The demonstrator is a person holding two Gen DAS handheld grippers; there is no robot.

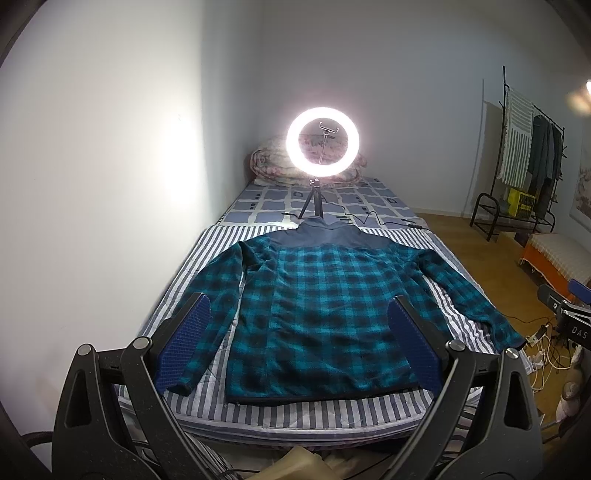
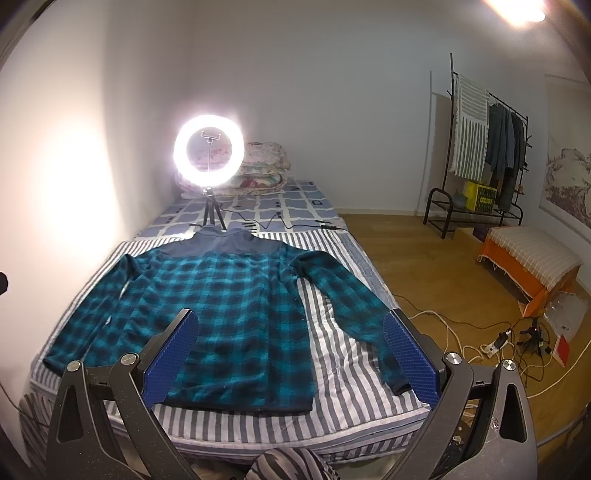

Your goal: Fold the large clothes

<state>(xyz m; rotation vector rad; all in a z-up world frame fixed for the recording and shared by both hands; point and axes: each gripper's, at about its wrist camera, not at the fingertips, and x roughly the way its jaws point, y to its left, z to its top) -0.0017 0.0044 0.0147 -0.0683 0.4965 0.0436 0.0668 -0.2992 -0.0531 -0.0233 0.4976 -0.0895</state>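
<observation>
Ring light [image 1: 323,143] glare hides the bedding [image 1: 271,157] behind — pattern unreadable.

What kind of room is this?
Most likely a bedroom: a bed with folded quilts at its far end, and a clothes rack by the wall. A plaid shirt lies spread on the bed.

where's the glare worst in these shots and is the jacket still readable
Left wrist view: the ring light blooms white, washing out the wall beside it; the plaid jacket stays sharp. Right wrist view: the same ring light flares, plus a ceiling lamp at the top edge; fisheye bends the bed.
</observation>
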